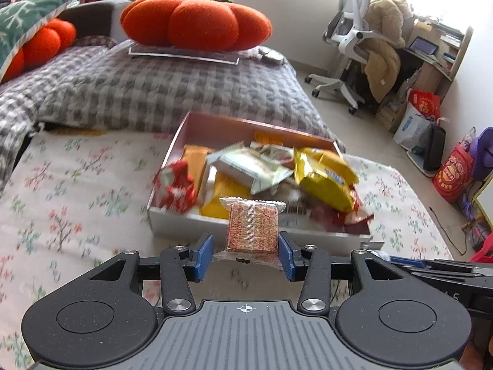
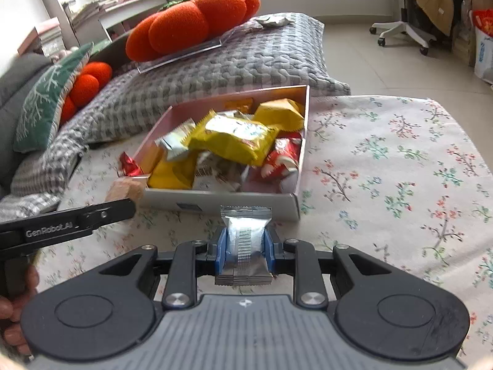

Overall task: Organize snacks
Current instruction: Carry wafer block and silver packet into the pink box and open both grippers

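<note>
A shallow pink-lined box (image 1: pixel 172 141) of mixed snack packets stands on the flowered bedsheet; it also shows in the right wrist view (image 2: pixel 215 200). My left gripper (image 1: pixel 245 254) is shut on a clear-wrapped orange speckled snack bar (image 1: pixel 252 226), held upright just before the box's near wall. My right gripper (image 2: pixel 245 246) is shut on a silver foil packet (image 2: pixel 245 234) just before the box's near wall. The left gripper's arm (image 2: pixel 77 219) and its snack show at the box's near left corner in the right wrist view.
A yellow packet (image 1: pixel 323 178) tops the pile in the box. Behind it lie a grey checked quilt (image 1: pixel 154 86) and orange pumpkin cushions (image 1: pixel 194 21). An office chair (image 1: pixel 354 40) and bags (image 1: pixel 450 172) stand on the floor to the right of the bed.
</note>
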Demonstrator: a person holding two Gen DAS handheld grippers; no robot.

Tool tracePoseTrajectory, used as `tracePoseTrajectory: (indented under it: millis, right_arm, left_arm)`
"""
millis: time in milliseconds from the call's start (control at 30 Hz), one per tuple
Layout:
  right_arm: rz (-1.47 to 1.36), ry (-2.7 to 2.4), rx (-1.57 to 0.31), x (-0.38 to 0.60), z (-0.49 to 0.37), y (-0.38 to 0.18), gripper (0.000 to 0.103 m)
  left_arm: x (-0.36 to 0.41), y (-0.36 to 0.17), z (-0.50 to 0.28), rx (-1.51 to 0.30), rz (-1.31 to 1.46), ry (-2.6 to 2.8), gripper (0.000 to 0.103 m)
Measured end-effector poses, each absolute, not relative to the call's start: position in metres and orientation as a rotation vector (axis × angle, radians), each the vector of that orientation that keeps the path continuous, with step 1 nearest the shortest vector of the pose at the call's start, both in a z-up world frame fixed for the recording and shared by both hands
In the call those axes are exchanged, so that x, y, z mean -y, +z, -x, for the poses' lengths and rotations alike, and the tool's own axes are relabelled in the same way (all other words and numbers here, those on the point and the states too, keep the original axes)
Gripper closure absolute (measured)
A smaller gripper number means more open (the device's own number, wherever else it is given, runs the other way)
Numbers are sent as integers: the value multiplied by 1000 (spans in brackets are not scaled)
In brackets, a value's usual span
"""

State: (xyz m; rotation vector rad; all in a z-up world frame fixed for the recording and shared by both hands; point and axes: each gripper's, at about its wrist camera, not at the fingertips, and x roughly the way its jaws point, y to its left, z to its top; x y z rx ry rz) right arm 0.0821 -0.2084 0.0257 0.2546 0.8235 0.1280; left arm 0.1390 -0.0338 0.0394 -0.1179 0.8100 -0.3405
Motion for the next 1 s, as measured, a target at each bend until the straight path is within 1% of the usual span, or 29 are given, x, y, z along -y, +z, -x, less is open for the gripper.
tracePoseTrajectory:
  millis: [333, 667, 833, 1000]
  right_arm:
    - [-345, 185, -762, 204, -106, 33, 80]
    - [-454, 212, -770, 209, -124, 27, 80]
    - [-448, 190, -784, 206, -134, 21, 80]
    - [-467, 172, -780, 205, -146, 15, 82]
  left_arm:
    - [35, 31, -167, -819, 139, -386, 61]
    - [46, 19, -187, -825, 133, -420, 60]
    - [44, 11, -195, -829, 138, -419, 60]
    - [41, 6, -200, -826, 148, -411, 60]
